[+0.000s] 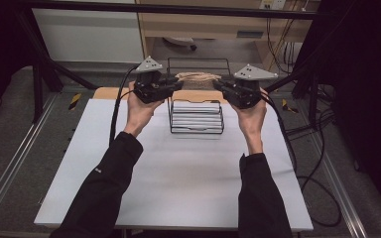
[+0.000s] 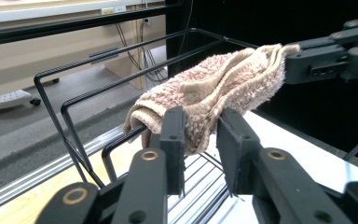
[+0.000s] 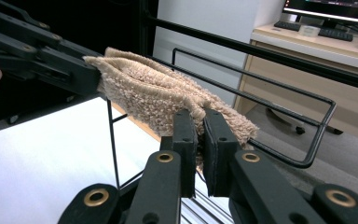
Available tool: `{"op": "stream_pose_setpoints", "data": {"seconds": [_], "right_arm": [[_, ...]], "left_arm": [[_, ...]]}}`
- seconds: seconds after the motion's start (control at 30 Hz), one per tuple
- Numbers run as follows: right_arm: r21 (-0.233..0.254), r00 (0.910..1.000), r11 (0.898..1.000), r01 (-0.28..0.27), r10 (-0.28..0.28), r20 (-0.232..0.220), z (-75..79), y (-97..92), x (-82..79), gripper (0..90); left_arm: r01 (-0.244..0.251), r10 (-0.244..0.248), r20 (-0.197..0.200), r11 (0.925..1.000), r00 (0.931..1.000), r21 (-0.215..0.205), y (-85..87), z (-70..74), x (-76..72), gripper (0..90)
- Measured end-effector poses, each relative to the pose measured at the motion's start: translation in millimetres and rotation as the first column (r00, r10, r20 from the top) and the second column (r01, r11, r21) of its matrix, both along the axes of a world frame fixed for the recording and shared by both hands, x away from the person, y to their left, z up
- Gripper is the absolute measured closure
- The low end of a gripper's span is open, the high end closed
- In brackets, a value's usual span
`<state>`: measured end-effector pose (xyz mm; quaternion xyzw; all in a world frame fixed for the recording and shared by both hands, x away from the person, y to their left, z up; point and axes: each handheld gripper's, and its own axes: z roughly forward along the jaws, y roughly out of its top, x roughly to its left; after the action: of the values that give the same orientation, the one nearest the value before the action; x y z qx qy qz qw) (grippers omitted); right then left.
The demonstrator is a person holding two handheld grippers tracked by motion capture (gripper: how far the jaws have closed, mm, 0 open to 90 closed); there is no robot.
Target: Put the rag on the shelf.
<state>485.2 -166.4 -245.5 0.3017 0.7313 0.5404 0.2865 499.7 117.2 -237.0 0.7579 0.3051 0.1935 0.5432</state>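
A tan terry towel lies folded over the top rail of a black wire rack at the far middle of the white table. My left gripper is at the towel's left end. In the left gripper view its jaws stand a little apart, with the towel's edge hanging loosely between them. My right gripper is at the other end. In the right gripper view its jaws are shut on the towel. Both grippers point inward at each other.
Several white flat pieces lie low inside the rack. A strip of wood runs along the table's far edge. Black frame bars cross behind it, and cables trail off to the right. A desk with a keyboard stands beyond.
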Motion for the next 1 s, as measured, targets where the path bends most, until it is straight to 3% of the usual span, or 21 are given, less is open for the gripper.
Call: {"op": "stream_pose_setpoints", "data": {"seconds": [0.13, 0.37, 0.63, 0.8, 0.93, 1.0], "right_arm": [[0.006, 1.0, 1.0, -0.002, 0.002, 0.002, -2.3, -0.6, 0.2, 84.9], [-0.008, 1.0, 1.0, -0.007, 0.007, 0.004, -3.8, -0.7, -0.4, 84.9], [-0.021, 0.9999, 1.0, -0.01, 0.01, 0.005, -4.6, -0.6, -1.2, 84.9], [-0.02, 0.9999, 1.0, -0.016, 0.016, 0.005, -5.3, -1.7, -1.6, 84.7], [-0.017, 0.9998, 1.0, -0.019, 0.019, 0.003, -6.5, -2.5, -2.0, 83.4], [-0.021, 0.9998, 1.0, -0.022, 0.022, 0.003, -6.9, -2.5, -2.2, 81.8]], "left_arm": [[-0.018, 0.018, -0.015, 0.9998, 0.9997, -0.003, 2.1, 9.6, -1.5, 66.6], [-0.059, 0.058, -0.014, 0.9966, 0.9982, -0.057, 11.2, 27.5, 0.8, 68.8], [-0.091, 0.089, -0.059, 0.9956, 0.9943, -0.023, -5.2, 29.4, 20.3, 78.8], [-0.053, 0.052, -0.08, 0.9986, 0.9954, -0.003, -13.8, 22.0, 22.3, 83.6], [-0.013, 0.013, -0.074, 0.9998, 0.9972, 0.014, -13.1, 16.5, 17.4, 85.7], [0.003, -0.002, -0.091, 0.9999, 0.9959, 0.013, -11.4, 12.1, 16.3, 86.4]]}}
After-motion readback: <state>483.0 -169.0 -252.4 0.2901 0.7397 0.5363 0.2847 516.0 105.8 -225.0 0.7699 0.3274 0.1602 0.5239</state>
